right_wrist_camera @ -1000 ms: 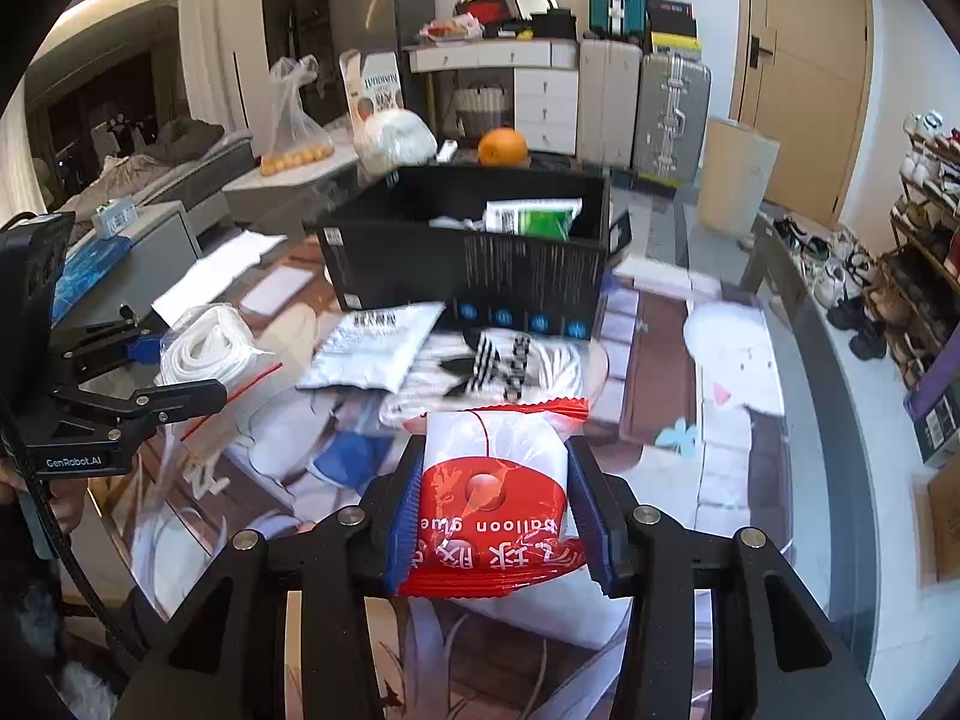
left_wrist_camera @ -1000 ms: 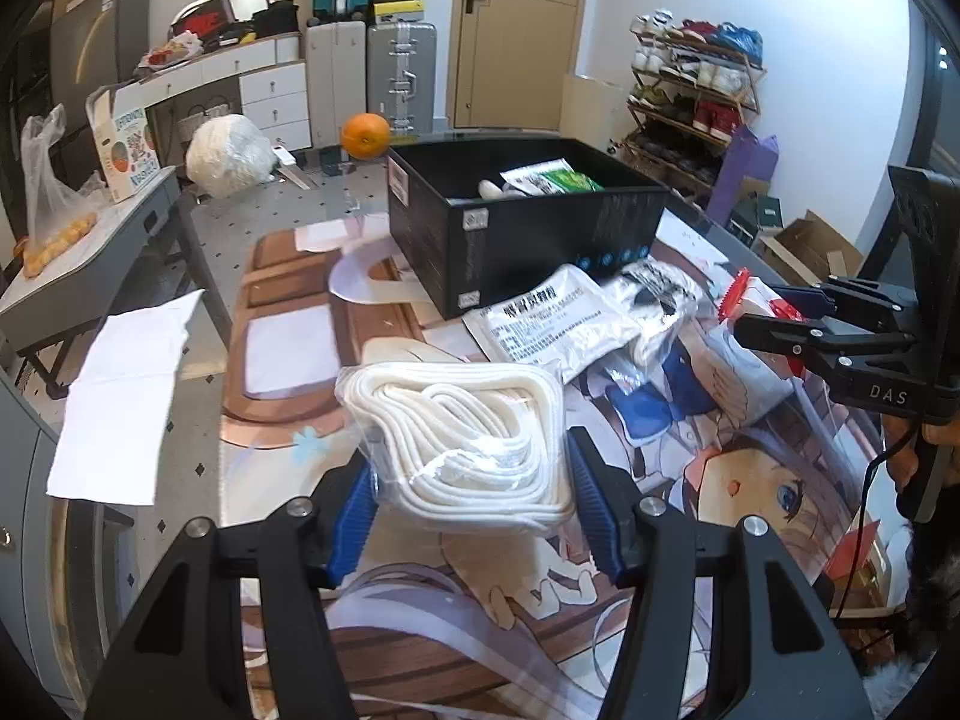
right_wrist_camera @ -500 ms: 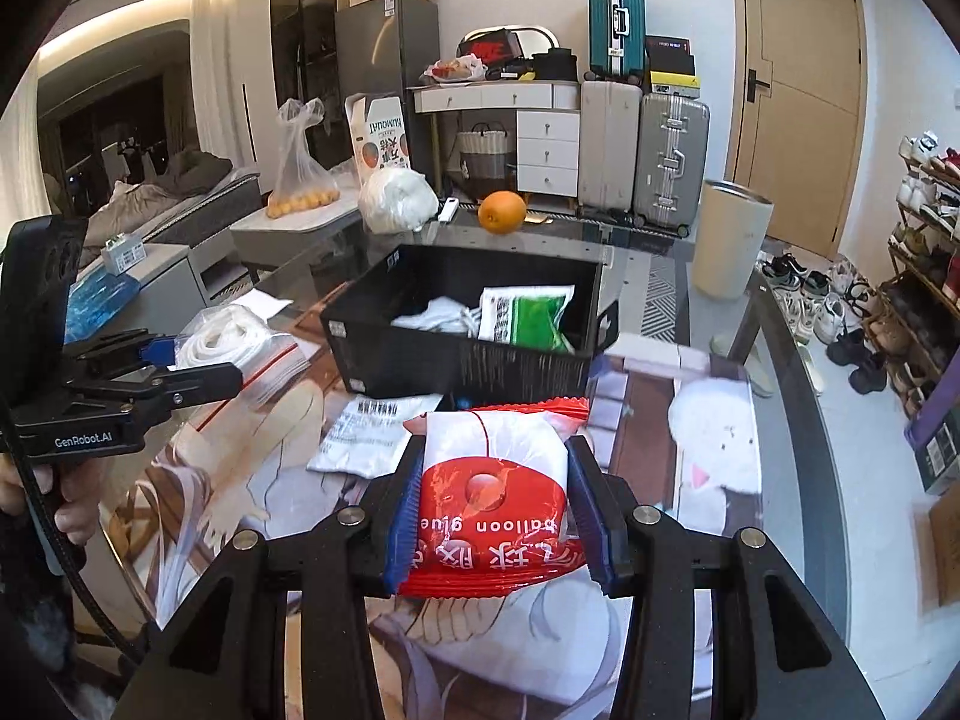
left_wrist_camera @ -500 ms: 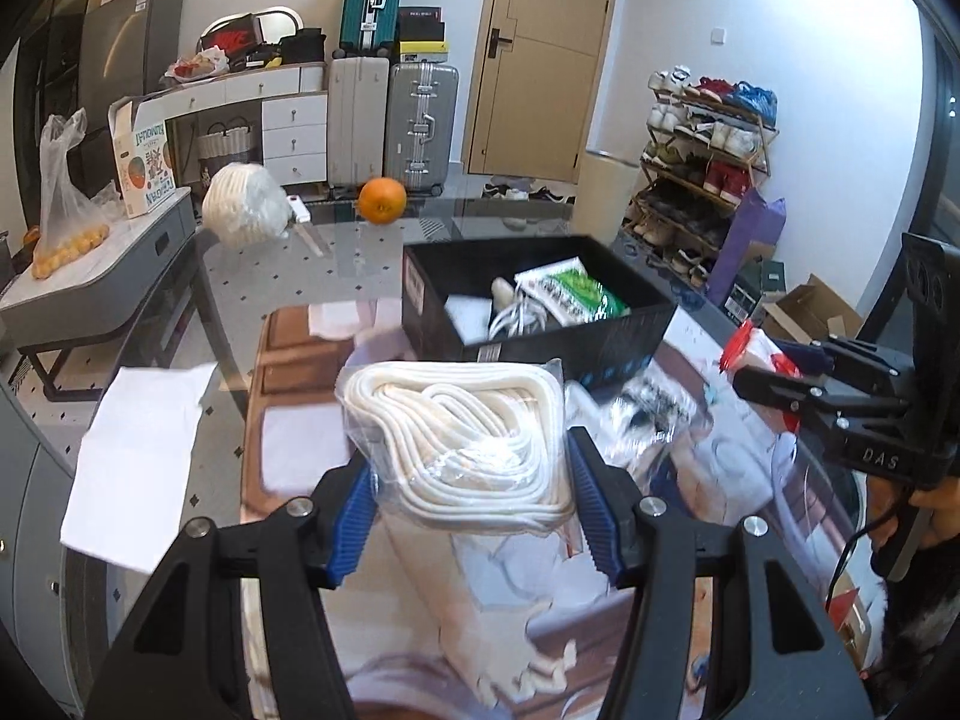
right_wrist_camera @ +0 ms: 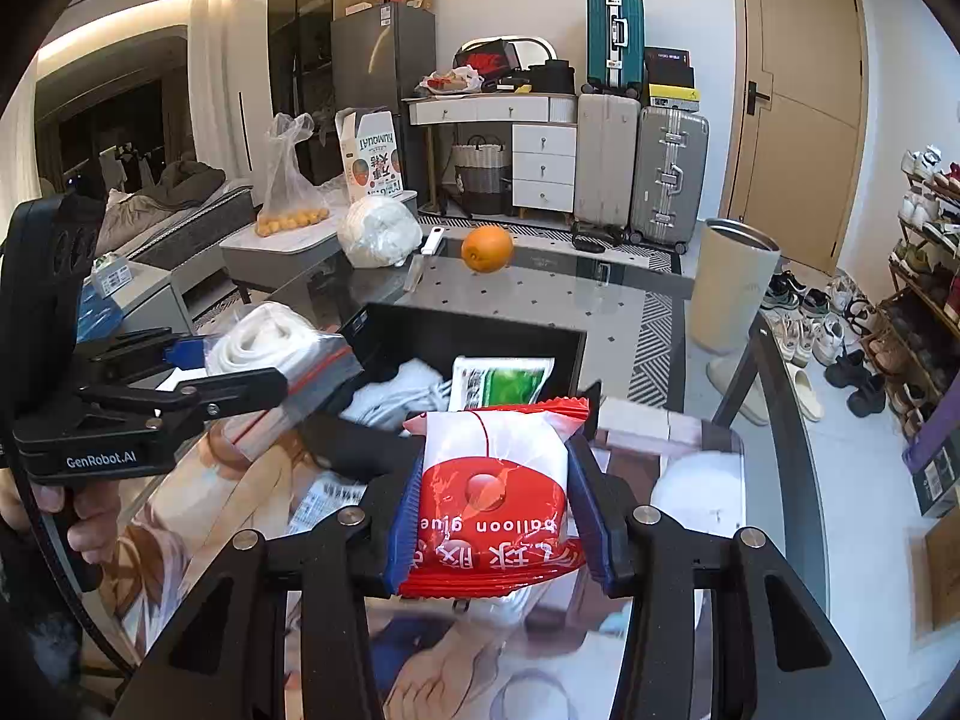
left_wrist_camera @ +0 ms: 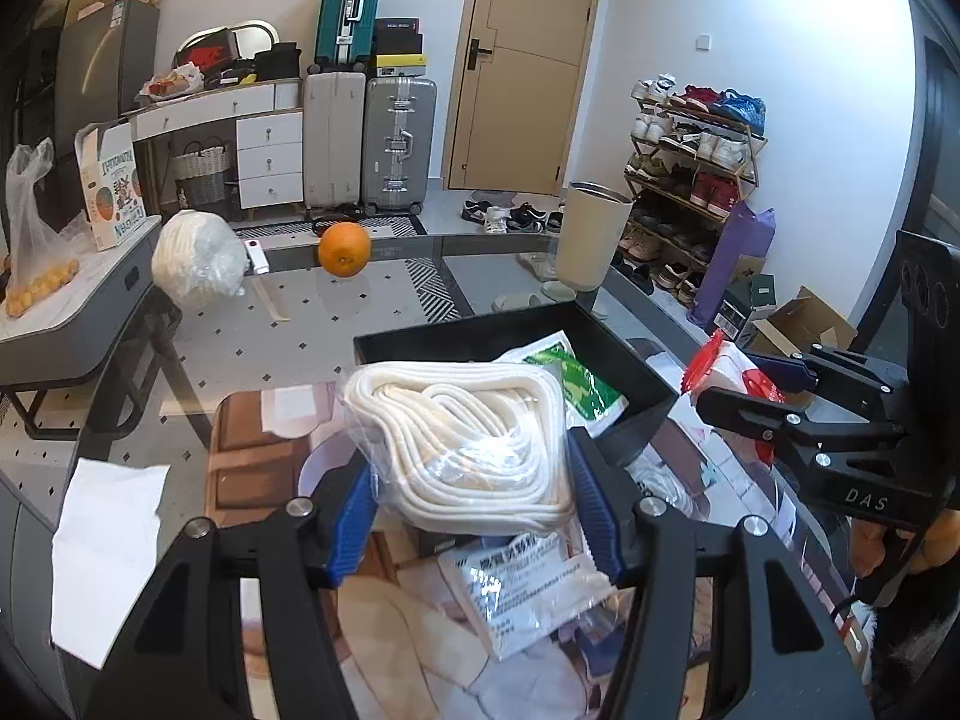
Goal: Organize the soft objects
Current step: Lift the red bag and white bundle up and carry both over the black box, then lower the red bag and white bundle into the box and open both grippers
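Left wrist: claw (left_wrist_camera: 474,507) around rope bag (left_wrist_camera: 462,444)

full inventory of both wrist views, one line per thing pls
rope bag: 1, white, in left gripper
glue packet: 1, red-white, in right gripper
box: 1, black, open, on table
green packet: 1, in box
white cloth: 1, in box
printed pouch: 1, white, on table below left gripper
orange: 1, far table edge
white bundle: 1, left of orange
paper sheet: 1, white, table's left edge
left gripper: shut
right gripper: shut
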Action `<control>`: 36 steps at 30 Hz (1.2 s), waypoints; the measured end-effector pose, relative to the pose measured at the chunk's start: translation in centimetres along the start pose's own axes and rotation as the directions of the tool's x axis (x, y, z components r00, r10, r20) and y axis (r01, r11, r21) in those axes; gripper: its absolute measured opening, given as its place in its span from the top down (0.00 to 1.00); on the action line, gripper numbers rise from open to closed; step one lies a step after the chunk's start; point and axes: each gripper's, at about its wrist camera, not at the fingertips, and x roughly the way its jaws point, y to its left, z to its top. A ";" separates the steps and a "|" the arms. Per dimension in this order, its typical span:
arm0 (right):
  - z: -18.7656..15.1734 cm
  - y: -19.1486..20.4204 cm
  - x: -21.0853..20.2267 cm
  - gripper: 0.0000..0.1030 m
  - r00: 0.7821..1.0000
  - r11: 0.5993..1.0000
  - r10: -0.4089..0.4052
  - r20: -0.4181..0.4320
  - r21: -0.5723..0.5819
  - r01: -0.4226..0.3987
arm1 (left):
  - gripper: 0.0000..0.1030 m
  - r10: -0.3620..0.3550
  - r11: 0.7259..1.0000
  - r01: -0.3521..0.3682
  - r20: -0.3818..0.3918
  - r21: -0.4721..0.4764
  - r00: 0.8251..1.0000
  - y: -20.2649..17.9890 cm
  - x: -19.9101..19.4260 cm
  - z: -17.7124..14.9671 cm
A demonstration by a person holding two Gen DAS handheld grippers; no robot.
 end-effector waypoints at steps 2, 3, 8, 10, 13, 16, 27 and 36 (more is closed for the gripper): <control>0.5 -0.2 0.7 0.56 1.000 1.000 -0.001 -0.002 -0.002 0.001 | 0.43 -0.001 1.000 0.001 -0.002 0.001 1.000 0.0 0.8 0.6; 0.8 -0.3 1.0 0.56 1.000 1.000 -0.002 -0.002 -0.001 0.002 | 0.43 -0.003 1.000 0.003 -0.005 0.002 1.000 0.0 1.3 0.9; 1.9 -1.1 2.5 0.56 1.000 1.000 -0.001 -0.005 0.005 0.001 | 0.43 -0.013 1.000 0.012 -0.020 -0.010 1.000 0.1 3.3 2.0; 2.3 -1.2 3.1 0.56 1.000 1.000 -0.002 -0.006 0.007 0.002 | 0.43 -0.010 1.000 0.010 -0.022 -0.006 1.000 -0.1 4.0 2.2; 3.0 -1.4 4.1 0.56 1.000 1.000 0.002 -0.013 0.008 -0.002 | 0.43 -0.006 1.000 0.006 -0.027 -0.012 1.000 -0.2 5.0 2.3; 3.2 -1.4 5.0 0.56 1.000 1.000 0.005 -0.022 0.006 -0.005 | 0.43 0.007 1.000 -0.007 -0.029 -0.016 1.000 -0.3 5.7 2.3; 3.9 -1.1 8.7 0.56 0.999 1.000 0.001 -0.046 -0.017 -0.002 | 0.44 0.041 0.999 -0.041 -0.059 -0.006 0.997 -0.8 8.2 2.1; 3.9 -1.5 10.8 0.56 0.998 0.999 0.013 -0.061 -0.041 -0.015 | 0.41 0.062 0.998 -0.061 -0.046 0.029 0.997 -0.8 8.6 2.0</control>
